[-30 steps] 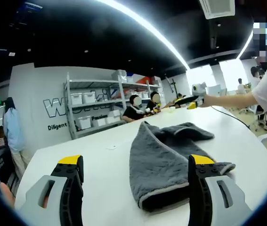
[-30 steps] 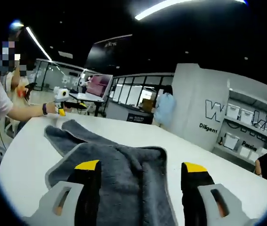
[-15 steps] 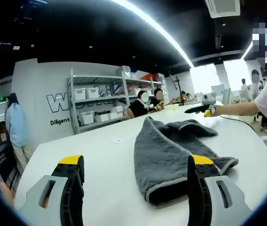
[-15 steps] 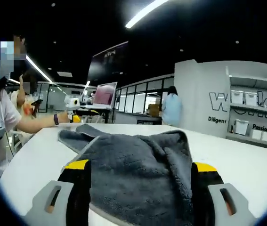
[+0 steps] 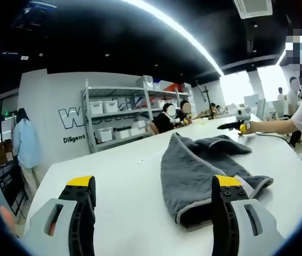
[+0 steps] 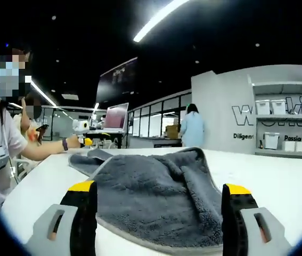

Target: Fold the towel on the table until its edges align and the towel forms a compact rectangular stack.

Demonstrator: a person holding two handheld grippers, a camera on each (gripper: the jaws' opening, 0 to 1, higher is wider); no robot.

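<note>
A grey towel point(image 5: 198, 170) with a pale hem lies rumpled and partly doubled over on the white table point(image 5: 124, 186). In the left gripper view it sits right of centre, its near end reaching toward the right jaw. My left gripper point(image 5: 153, 186) is open, low over the table, with bare tabletop between its yellow-tipped jaws. In the right gripper view the towel point(image 6: 156, 197) spreads wide just ahead of my right gripper point(image 6: 158, 194), which is open with the towel's near hem lying between its jaws, not pinched. The other gripper point(image 5: 236, 121) shows in a person's hand beyond the towel.
A person point(image 6: 4, 133) stands at the table's far side, arm stretched over it. Shelving with white bins point(image 5: 116, 120) lines the back wall, where seated people point(image 5: 169, 118) gather. Another person in pale blue point(image 5: 25, 152) stands off the table's left end.
Both cameras have sunk closer to table height. The towel now looms wider and flatter in the right gripper view. The towel itself has not moved, and both grippers stay open.
</note>
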